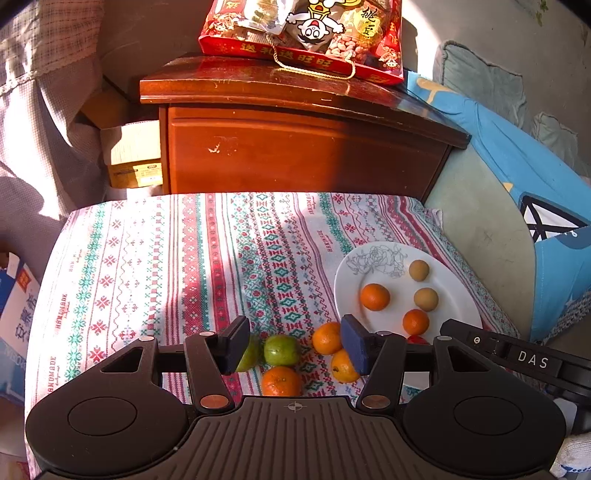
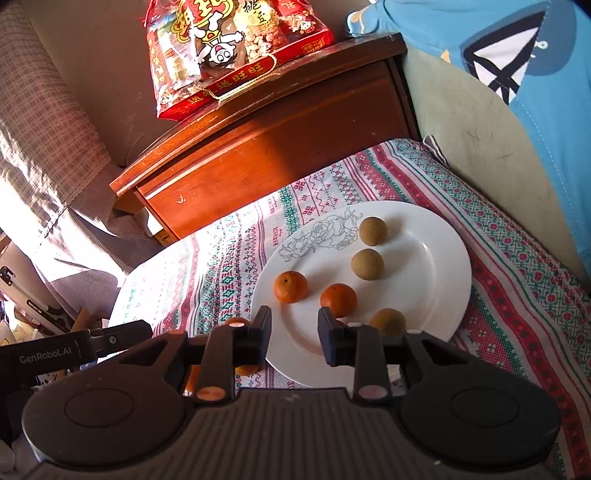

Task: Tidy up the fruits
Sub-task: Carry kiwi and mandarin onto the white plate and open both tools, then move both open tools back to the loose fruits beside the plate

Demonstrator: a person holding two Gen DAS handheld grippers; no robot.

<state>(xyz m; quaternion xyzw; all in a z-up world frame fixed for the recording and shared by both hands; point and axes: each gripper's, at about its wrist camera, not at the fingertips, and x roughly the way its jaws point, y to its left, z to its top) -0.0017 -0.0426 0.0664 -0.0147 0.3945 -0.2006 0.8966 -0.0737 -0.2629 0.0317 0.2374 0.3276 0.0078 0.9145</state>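
A white plate (image 1: 354, 280) (image 2: 436, 295) on the patterned cloth holds two oranges (image 2: 290, 286) (image 2: 338, 300) and several brown round fruits (image 2: 367, 264). On the cloth beside it lie green fruits (image 1: 281, 350) and loose oranges (image 1: 327, 338) (image 1: 281, 381). My left gripper (image 1: 293, 345) is open above these loose fruits, with the green fruit between the fingers. My right gripper (image 2: 294, 338) is open and empty over the plate's near rim.
A wooden nightstand (image 1: 295, 147) stands behind the cloth with a red snack bag (image 1: 306, 33) on top. A blue garment (image 1: 535, 173) lies to the right. Boxes (image 1: 14, 306) sit at the left edge.
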